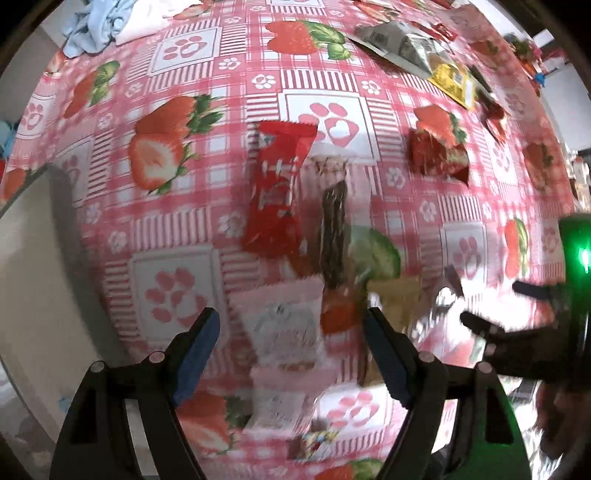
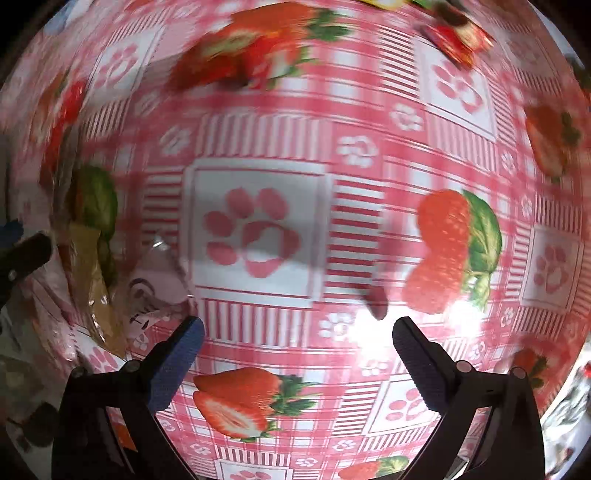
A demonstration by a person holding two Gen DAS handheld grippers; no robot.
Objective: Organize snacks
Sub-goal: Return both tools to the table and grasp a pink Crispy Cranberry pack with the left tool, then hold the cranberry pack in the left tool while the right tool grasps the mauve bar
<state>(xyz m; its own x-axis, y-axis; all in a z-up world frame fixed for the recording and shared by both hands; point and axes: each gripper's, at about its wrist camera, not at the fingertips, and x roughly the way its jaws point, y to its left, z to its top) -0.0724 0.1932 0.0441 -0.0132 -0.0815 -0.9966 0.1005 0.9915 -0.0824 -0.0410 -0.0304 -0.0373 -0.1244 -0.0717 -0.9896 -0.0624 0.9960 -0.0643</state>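
Item: bench (image 1: 177, 55), covered by a pink checked cloth printed with strawberries and paw marks; it carries loose snack packets. Group A, gathered directly under the left gripper (image 1: 291, 328): a red wrapper (image 1: 279, 188) lying lengthwise; just beside it a clear packet with a dark brown stick (image 1: 334, 229); a pale pink packet (image 1: 286, 325) lying between the fingers' line of sight; a second pale packet (image 1: 277, 410) below it; a green-and-tan packet (image 1: 380, 266) at the right edge of the cluster. These lie side by side, some overlapping, which reads as the sorted pile in the making. Group B, scattered and well apart toward the far side: a small red packet (image 1: 437, 155), a yellow packet (image 1: 454, 79) and a grey-silver bag (image 1: 402, 44); judged not yet sorted. A bundle of light blue and white cloth (image 1: 99, 26) sits at the far left corner. Left gripper: fingers spread wide, nothing pinched; it hangs over the pink packet without visibly touching it, placed so as to tidy or take from the pile. Right gripper (image 2: 297, 332): fingers spread wide, empty, over bare cloth beside the pile; the green-and-tan packet (image 2: 94, 206) shows at its left edge, another red packet (image 2: 458, 40) far off at the top. Its picture is smeared by motion blur. In the left view it appears at the right rim, by a green light. Judgement: it is free to fetch a scattered packet next.
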